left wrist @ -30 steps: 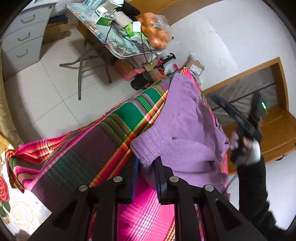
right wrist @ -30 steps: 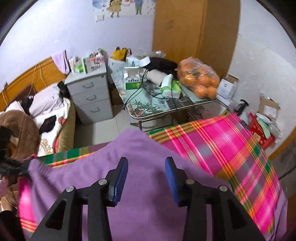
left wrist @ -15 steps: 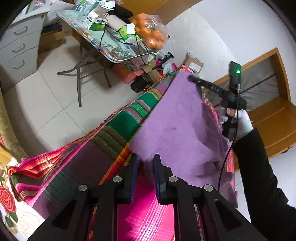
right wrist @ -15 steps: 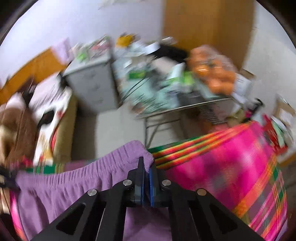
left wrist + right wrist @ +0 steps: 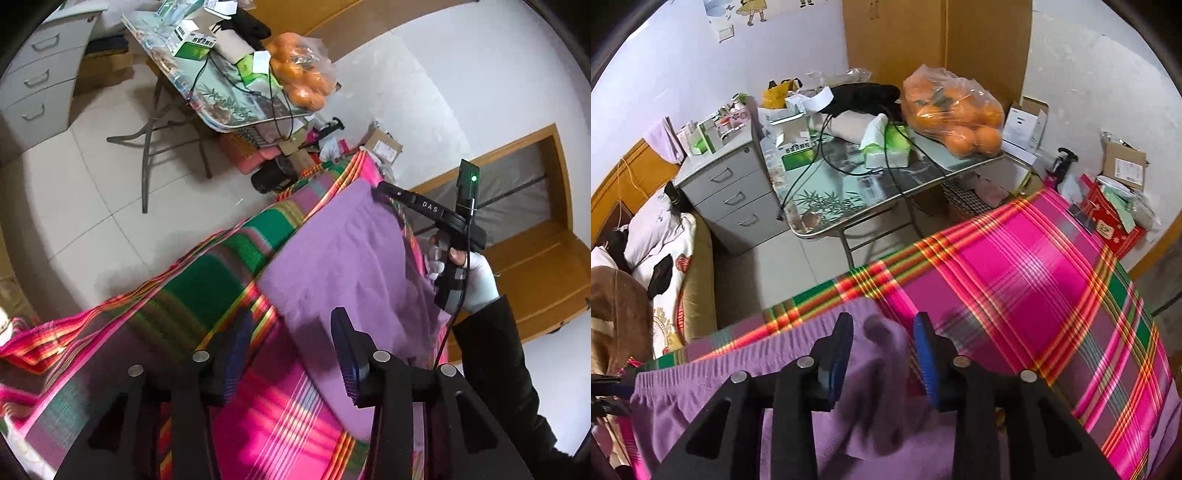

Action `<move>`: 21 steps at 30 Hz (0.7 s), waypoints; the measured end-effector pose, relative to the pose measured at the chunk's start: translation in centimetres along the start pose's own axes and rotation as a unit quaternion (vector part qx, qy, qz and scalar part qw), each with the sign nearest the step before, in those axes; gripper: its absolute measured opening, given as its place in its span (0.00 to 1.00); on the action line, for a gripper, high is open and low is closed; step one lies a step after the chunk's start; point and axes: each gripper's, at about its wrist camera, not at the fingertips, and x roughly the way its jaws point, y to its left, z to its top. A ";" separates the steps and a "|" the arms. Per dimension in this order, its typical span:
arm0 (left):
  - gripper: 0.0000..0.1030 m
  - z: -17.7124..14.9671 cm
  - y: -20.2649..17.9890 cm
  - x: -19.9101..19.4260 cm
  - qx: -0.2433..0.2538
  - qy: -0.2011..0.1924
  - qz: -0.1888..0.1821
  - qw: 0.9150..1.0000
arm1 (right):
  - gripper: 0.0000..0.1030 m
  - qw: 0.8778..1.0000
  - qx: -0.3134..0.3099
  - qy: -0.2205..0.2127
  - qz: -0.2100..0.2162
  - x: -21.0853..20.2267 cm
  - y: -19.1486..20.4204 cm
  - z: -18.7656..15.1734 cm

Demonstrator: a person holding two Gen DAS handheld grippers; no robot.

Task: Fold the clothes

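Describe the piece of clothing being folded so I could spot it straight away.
Find the bright pink, green and yellow striped cloth covering the surface in front of the cluttered glass table. On it lies the purple garment, the only plain, single-coloured fabric on those stripes.

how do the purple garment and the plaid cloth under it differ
The purple garment is a single plain colour; the plaid cloth is striped in pink, green, yellow and red. The garment is smaller and covers only part of the cloth, which spreads well beyond it. The garment lies on top, with a gathered ribbed edge showing in the right wrist view; the cloth lies underneath as the base layer. Both are soft fabrics laid out fairly flat.
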 end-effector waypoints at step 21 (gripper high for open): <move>0.07 2.5 -1.6 -3.7 0.073 -0.067 0.068 0.993 | 0.04 0.994 -0.075 -0.073 -0.040 -2.8 6.1 4.6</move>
